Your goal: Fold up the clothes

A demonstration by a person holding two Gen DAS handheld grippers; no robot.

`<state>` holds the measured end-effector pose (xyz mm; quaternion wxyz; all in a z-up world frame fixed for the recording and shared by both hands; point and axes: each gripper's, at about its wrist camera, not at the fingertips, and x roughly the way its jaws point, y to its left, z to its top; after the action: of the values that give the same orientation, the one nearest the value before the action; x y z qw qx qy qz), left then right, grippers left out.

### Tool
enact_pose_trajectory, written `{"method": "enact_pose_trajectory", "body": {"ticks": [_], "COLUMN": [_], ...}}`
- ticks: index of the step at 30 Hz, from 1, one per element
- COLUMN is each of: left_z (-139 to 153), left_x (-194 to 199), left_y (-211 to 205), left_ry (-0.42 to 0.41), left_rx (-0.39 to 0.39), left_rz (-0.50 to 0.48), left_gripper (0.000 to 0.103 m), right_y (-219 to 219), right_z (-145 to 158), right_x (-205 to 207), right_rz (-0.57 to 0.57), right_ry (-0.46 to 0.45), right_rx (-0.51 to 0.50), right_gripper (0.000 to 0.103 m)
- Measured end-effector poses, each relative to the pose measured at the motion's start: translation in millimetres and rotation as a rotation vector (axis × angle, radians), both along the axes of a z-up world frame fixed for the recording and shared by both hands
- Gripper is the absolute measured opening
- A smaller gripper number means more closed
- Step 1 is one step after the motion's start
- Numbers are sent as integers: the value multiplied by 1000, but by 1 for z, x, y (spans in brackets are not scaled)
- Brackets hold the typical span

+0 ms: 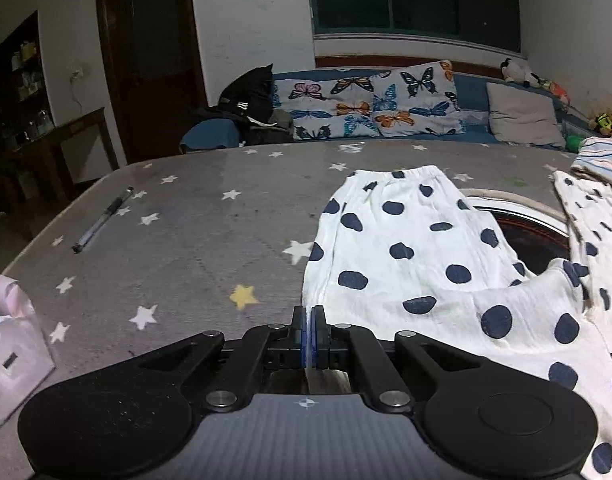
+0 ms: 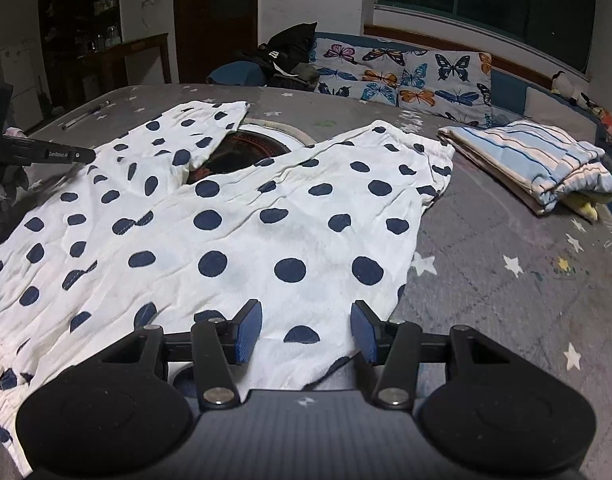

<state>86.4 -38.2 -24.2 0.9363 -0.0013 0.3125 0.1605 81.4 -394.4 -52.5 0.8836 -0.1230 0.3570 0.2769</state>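
One garment, the striped folded cloth (image 2: pixel 533 160), already sits finished at the far right of the star-print table (image 1: pixel 178 240). Still unfolded, the polka-dot trousers (image 2: pixel 234 216) lie spread flat on the table, legs splayed apart. The left gripper (image 1: pixel 309 312) has its jaws pressed together at the edge of one leg, apparently pinching the hem. The right gripper (image 2: pixel 306 328) stands with jaws apart over the fabric, gripping nothing. Every fold of this piece remains.
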Motion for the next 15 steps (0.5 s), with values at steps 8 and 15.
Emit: {"method": "enact_pose_trajectory", "body": {"ticks": [8,15], "left_z": [19,32], "left_x": [-26,-83], "left_y": [-9,-61], "left_ry": [-21,-26], "left_rx": [-50,-94], "left_rz": [-58,-274], "left_gripper": [27,32], "right_y": [-2,-1], "right_z": [10,27], "right_x": [-11,-47], "right_rz": [0,81], "right_ry": [-16,-28], "right_rx": [30,53], "right_gripper": [51,51]}}
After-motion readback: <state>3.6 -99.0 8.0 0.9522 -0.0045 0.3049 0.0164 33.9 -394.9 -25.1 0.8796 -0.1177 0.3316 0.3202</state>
